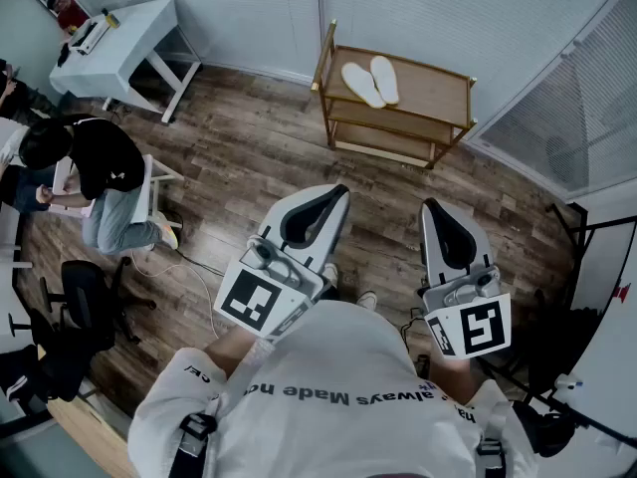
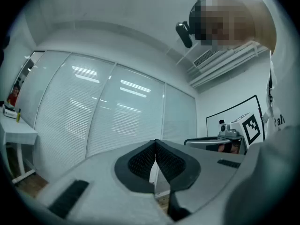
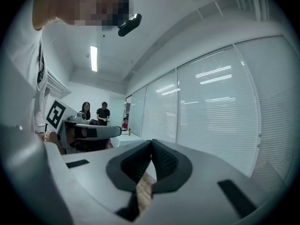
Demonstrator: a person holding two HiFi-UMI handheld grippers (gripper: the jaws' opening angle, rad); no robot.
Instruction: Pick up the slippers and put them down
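The slippers are laid on the shelf, well beyond the left gripper, judged nearer, and the right gripper. Both are held closed, empty.

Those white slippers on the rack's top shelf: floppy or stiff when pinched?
Probably light and bendy: the slippers look thin and flat. Likely to slide if nudged, since they lie loose on the smooth wooden rack shelf. Unlikely to roll.

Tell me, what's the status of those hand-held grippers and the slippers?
Both shut, empty: left hand-held gripper, right hand-held gripper. Pair of slippers side by side on wooden rack, top shelf, untouched. On floor between, no obstacle seen.
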